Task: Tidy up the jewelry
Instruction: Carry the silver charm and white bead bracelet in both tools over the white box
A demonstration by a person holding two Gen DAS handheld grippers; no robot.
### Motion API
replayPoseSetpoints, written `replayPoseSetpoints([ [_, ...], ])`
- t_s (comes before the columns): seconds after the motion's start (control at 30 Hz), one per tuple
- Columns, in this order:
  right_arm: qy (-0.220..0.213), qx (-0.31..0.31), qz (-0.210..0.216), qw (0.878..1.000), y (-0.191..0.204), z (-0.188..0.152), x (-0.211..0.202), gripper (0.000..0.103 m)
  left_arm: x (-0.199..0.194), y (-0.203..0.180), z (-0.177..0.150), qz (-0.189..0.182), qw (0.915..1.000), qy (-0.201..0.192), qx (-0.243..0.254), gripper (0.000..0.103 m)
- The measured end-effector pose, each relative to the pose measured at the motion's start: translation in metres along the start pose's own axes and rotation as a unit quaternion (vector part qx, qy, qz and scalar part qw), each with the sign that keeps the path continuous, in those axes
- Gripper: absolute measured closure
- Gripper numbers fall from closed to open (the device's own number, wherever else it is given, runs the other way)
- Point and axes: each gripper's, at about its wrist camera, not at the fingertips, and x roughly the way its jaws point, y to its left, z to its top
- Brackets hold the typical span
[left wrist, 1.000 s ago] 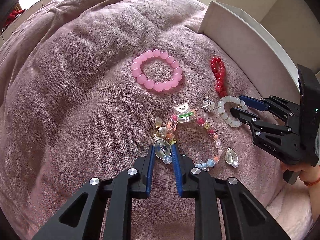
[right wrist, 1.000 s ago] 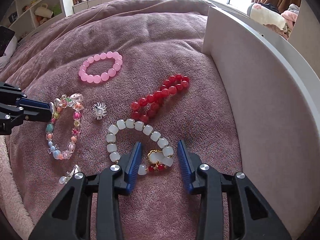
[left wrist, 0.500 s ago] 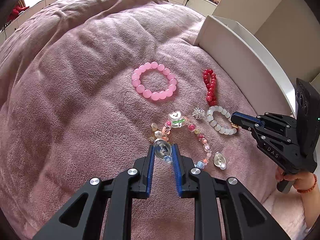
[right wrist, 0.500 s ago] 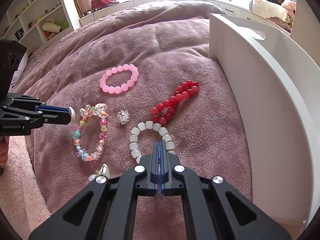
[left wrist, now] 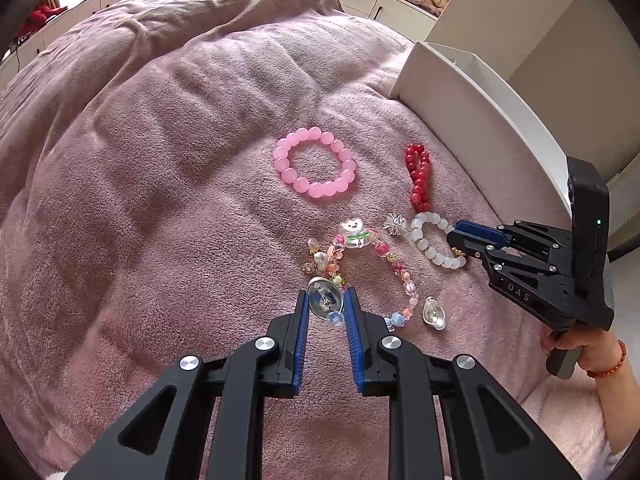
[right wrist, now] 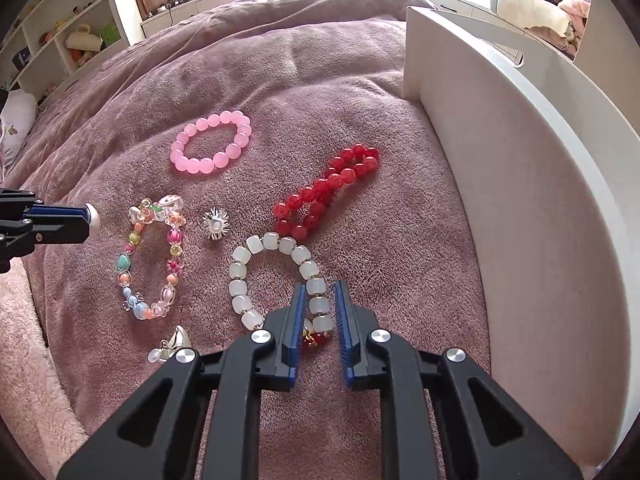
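Note:
My left gripper [left wrist: 326, 300] is shut on a silver earring [left wrist: 325, 303] with a clear drop, held just above the mauve blanket. My right gripper [right wrist: 320, 294] is closed on the white bead bracelet [right wrist: 276, 244] near its gold and red charm [right wrist: 313, 338]; the bracelet also shows in the left wrist view [left wrist: 420, 236]. On the blanket lie a pink bead bracelet [right wrist: 212, 146], a red bead bracelet [right wrist: 324, 194], a multicolour charm bracelet [right wrist: 150, 256], a spiky silver earring [right wrist: 216, 226] and a second silver earring [left wrist: 434, 312].
A white box [right wrist: 520, 184] stands along the right side of the blanket, its wall close to my right gripper. Shelves [right wrist: 60, 40] with toys stand at the back left. A fluffy pink throw [right wrist: 24, 360] lies at the near left edge.
My right gripper closed around the white bracelet's charm end, and now shows a narrow gap with beads between the fingers. Both grippers drew back and up a little. My left gripper kept its earring.

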Motion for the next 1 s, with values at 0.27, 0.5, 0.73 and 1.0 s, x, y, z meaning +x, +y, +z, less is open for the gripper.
replayPoseSetpoints([
  [0.27, 0.005, 0.016, 0.031, 0.999, -0.004, -0.002, 0.003, 0.093, 0.002, 0.003, 0.0, -0.002, 1.0, -0.003, -0.008, 0.08],
  [0.5, -0.046, 0.06, 0.084, 0.994, -0.007, 0.003, -0.041, 0.093, 0.002, 0.002, 0.0, -0.003, 1.0, -0.003, -0.008, 0.08],
  [0.73, -0.096, 0.066, 0.1, 0.988, -0.008, 0.016, -0.094, 0.093, -0.011, -0.007, 0.003, -0.02, 0.9997, -0.016, 0.005, 0.082],
  [1.0, -0.147, 0.055, 0.087, 0.984, -0.02, 0.027, -0.146, 0.093, -0.019, -0.017, 0.008, -0.005, 0.9994, -0.004, 0.033, 0.067],
])
